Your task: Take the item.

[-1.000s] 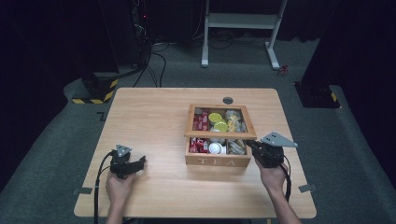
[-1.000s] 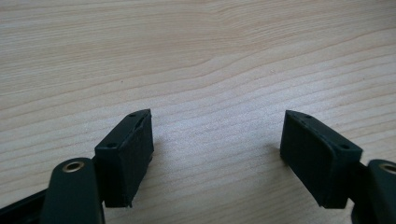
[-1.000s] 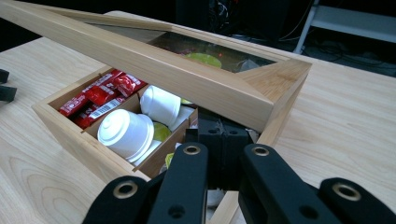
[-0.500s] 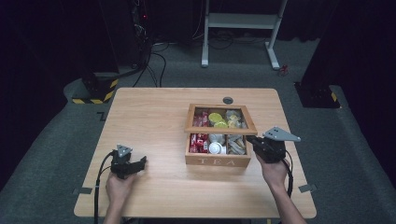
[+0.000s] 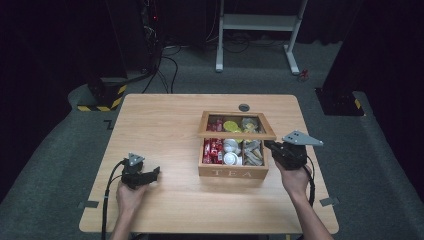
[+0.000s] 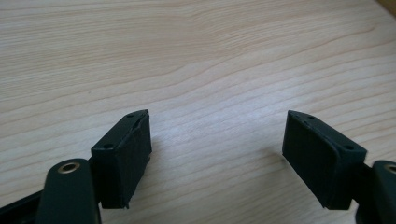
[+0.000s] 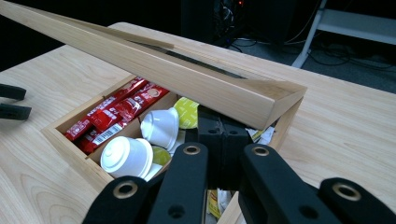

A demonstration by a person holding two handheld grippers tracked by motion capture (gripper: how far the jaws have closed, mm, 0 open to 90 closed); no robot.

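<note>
Work in hand: I am lifting the hinged lid (image 7: 187, 79) of the wooden tea box (image 5: 233, 173) with my right gripper (image 7: 219, 135).
Box place: right of centre in the high view, on the wooden table (image 5: 160, 125); lid half raised, tilted up over the compartments.
Right gripper: jaws pressed together, tips tucked under the lid's near corner at the lower middle of its own view; pushing, not pinching.
Left gripper (image 6: 217, 154): jaws spread, nothing between them, resting low over bare table at lower left in the high view.
Contents: red sachets (image 7: 112, 116), white capsules (image 7: 126, 156), a yellow-topped one (image 7: 189, 112).
Handling: I judge the lid stiff, light, smooth-sided, so it may slide off my tips and drop.
Hold: best under the front edge, near the middle.
</note>
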